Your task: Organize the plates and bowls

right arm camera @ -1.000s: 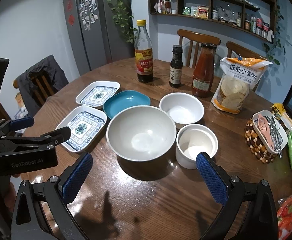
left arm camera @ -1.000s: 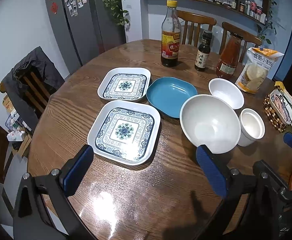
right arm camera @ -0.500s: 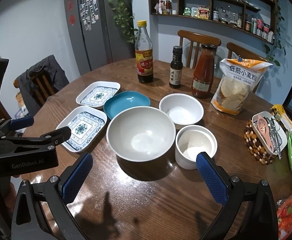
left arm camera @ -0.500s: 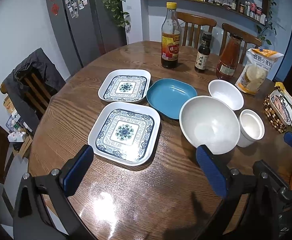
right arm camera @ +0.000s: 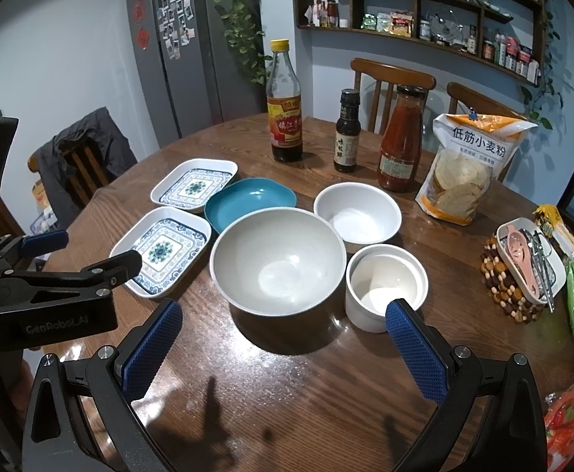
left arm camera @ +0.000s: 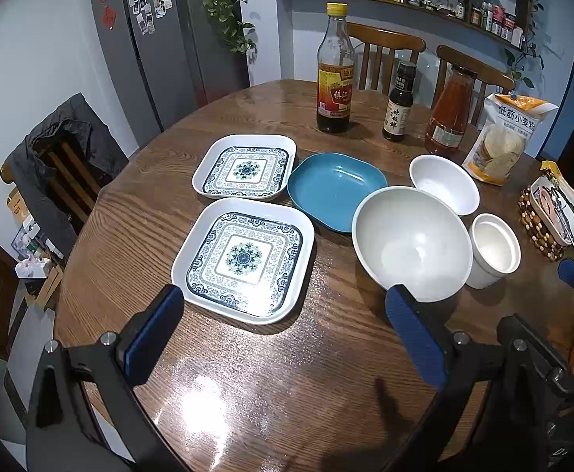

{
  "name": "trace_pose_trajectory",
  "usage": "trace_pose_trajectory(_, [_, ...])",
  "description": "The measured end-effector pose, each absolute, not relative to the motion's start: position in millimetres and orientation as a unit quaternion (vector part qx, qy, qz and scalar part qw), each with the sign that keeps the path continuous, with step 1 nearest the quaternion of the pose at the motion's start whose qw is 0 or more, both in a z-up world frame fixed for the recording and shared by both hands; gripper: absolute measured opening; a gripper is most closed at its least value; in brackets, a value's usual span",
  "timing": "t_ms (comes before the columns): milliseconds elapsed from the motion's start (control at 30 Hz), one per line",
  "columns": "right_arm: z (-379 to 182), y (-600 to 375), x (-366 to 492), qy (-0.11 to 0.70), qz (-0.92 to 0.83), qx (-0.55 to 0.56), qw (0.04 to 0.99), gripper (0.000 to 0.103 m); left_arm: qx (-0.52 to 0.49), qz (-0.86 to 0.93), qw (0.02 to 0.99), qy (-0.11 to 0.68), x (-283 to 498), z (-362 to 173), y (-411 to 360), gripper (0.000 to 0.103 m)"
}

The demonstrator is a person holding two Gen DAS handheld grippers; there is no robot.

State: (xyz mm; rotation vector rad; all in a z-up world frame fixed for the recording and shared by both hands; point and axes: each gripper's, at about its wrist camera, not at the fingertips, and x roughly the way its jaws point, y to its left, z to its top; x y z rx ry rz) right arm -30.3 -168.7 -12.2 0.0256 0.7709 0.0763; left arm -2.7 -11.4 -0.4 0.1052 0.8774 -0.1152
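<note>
Two square blue-patterned plates lie on the round wooden table (left arm camera: 137,212): a near one (left arm camera: 243,257) and a far one (left arm camera: 247,167). Right of them sit a blue dish (left arm camera: 334,188), a large white bowl (left arm camera: 410,244), a smaller white bowl (left arm camera: 444,183) and a white cup (left arm camera: 493,249). My left gripper (left arm camera: 287,330) hangs open just short of the near plate, holding nothing. My right gripper (right arm camera: 287,334) is open in front of the large white bowl (right arm camera: 278,260) and the white cup (right arm camera: 385,283), also holding nothing. In the right wrist view the left gripper (right arm camera: 78,255) shows at the left.
A vinegar bottle (left arm camera: 336,74), a small dark bottle (left arm camera: 399,104), a red sauce bottle (left arm camera: 450,112) and a flour bag (left arm camera: 509,137) stand behind the dishes. A tray of utensils on a bead mat (right arm camera: 530,271) is at the right. Chairs ring the table.
Both views have drifted slightly; the dishes sit a little lower in the left wrist view. Nothing was gripped or moved on the table.
</note>
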Motion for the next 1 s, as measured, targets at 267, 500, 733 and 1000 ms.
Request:
trace_pose_trajectory(267, [-13.0, -169.6, -29.5, 0.376, 0.039, 0.012, 0.926, 0.103, 0.050, -0.052, 0.902, 0.425, -2.1, -2.5, -10.6, 0.103])
trace_pose_trajectory(500, [-14.2, -168.5, -29.1, 0.376, 0.039, 0.012, 0.926, 0.103, 0.049, -0.053, 0.902, 0.425, -1.6, -2.8, -10.4, 0.103])
trace_pose_trajectory(733, [-15.4, -166.5, -27.8, 0.376, 0.041, 0.013, 0.926, 0.103, 0.046, -0.060, 0.902, 0.425, -0.1, -3.3, -9.9, 0.103])
trace_pose_trajectory(1000, [-17.0, -153.5, -21.6, 0.375, 0.046, 0.019, 0.926, 0.103, 0.040, -0.081, 0.898, 0.430, 9.8, -5.7, 1.8, 0.103])
